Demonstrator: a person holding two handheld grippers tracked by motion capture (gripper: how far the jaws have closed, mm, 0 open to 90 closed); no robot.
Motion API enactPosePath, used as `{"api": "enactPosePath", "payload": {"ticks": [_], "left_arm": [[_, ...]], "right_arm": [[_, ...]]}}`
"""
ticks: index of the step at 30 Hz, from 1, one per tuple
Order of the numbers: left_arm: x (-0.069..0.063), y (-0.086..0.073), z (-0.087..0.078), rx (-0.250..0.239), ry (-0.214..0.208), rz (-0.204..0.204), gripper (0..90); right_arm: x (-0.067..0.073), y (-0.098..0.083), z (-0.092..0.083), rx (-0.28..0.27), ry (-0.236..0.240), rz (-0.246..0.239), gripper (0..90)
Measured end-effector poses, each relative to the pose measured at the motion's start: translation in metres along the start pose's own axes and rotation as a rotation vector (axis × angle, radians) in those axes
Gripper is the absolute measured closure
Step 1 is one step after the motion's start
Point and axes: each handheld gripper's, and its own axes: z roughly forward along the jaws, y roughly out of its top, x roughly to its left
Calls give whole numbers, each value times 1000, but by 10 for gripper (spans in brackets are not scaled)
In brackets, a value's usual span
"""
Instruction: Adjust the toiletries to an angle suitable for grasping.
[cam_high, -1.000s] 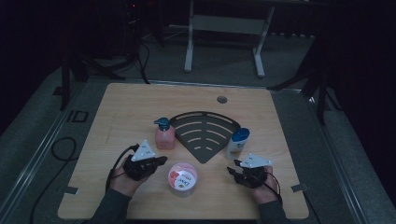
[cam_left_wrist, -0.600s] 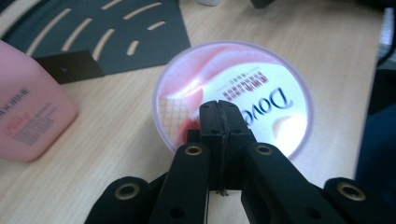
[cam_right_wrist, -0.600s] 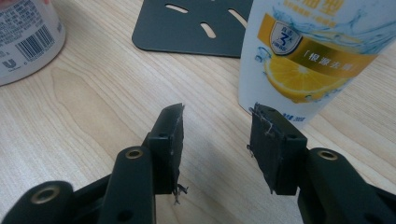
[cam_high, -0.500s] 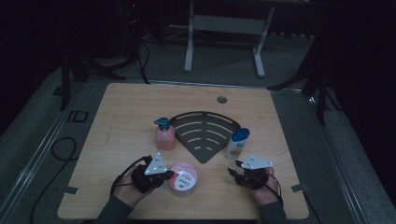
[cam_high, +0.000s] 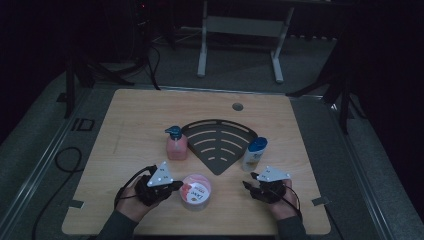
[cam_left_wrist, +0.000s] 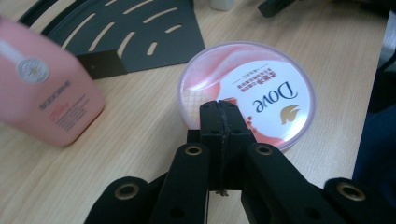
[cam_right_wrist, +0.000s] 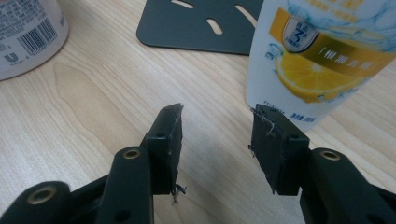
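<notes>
1. Pink bottle (cam_left_wrist: 44, 91) in the left gripper view was blurred and cut by the left and top edges; its label print was unreadable.
2. Round jar (cam_left_wrist: 247, 93): its near rim was hidden behind the shut jaws of the left gripper (cam_left_wrist: 222, 108).
3. White-and-blue bottle (cam_right_wrist: 322, 60) in the right gripper view was cut by the top and right edges, cap out of frame.
4. Jar (cam_right_wrist: 25, 32) in that view was cropped at the top-left corner, only barcode side visible.
5. Black slotted mat (cam_right_wrist: 201, 25) was cut by the top edge.
6. High view was dim; bottle labels were too small to read, and both forearms ran off the bottom edge.
7. Small dark round thing (cam_high: 238, 106) near the counter's (cam_high: 125, 120) far edge was too small to identify.
</notes>
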Motion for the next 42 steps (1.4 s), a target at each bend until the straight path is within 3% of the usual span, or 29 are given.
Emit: {"api": "enactPosePath", "payload": {"ticks": [3, 6, 12, 17, 22, 23, 29, 36, 39, 42], "left_arm": [[-5, 3, 8, 64, 18, 39, 899], [-4, 2, 11, 72, 5, 39, 899], [-9, 10, 11, 137, 42, 108, 900], [-7, 9, 10, 152, 64, 114, 900], [1, 3, 5, 155, 96, 87, 900], [5, 0, 1, 166, 131, 79, 900], [20, -10, -7, 178, 187, 40, 900], [36, -21, -17, 184, 231, -11, 900], [42, -24, -21, 186, 227, -34, 900], [50, -23, -27, 146, 205, -54, 898]], "right_arm": [[0, 0, 0, 0, 3, -4, 525], [0, 0, 0, -3, 2, -6, 525], [1, 0, 0, 0, 3, -9, 523], [0, 0, -2, -4, 4, -5, 523], [-1, 0, -2, -4, 3, -5, 523], [-1, 0, -2, -2, 4, -5, 523], [1, 0, -1, 6, 6, -14, 523], [1, 0, 0, 6, 9, -14, 522], [1, 0, 0, 7, 10, -17, 522], [1, 0, 0, 7, 12, -18, 521]]}}
